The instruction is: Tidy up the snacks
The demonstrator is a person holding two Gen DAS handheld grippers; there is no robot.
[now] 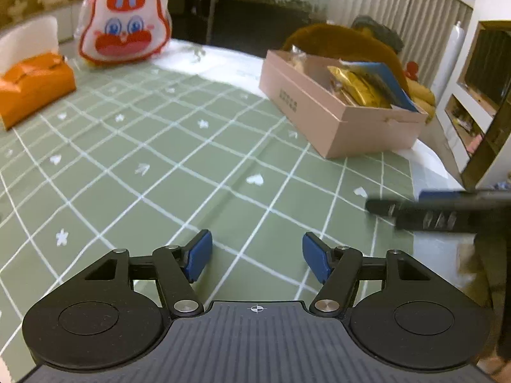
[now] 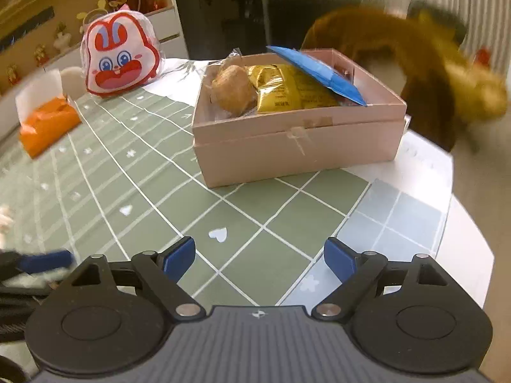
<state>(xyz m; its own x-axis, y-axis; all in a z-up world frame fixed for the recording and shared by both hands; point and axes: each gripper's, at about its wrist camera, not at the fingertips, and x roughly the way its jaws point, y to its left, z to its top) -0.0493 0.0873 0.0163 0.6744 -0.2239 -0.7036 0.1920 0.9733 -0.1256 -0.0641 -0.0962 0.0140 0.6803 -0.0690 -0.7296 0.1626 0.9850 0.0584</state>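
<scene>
A pink cardboard box (image 2: 297, 146) stands on the green checked tablecloth (image 2: 255, 249) ahead of my right gripper. It holds a wrapped bun (image 2: 233, 91), yellow snack packets (image 2: 281, 91) and a blue packet (image 2: 319, 73) leaning over the far rim. The box also shows in the left wrist view (image 1: 335, 118) at the right, with the yellow packets (image 1: 361, 89) inside. My left gripper (image 1: 257, 253) is open and empty over bare cloth. My right gripper (image 2: 259, 255) is open and empty, short of the box. The right gripper shows blurred at the right edge of the left wrist view (image 1: 431, 210).
A rabbit-face bag (image 1: 124, 22) stands at the table's far left, with an orange tissue box (image 1: 35, 86) beside it. A brown plush toy (image 2: 415, 63) lies behind the pink box. The table edge (image 2: 463, 239) runs close on the right.
</scene>
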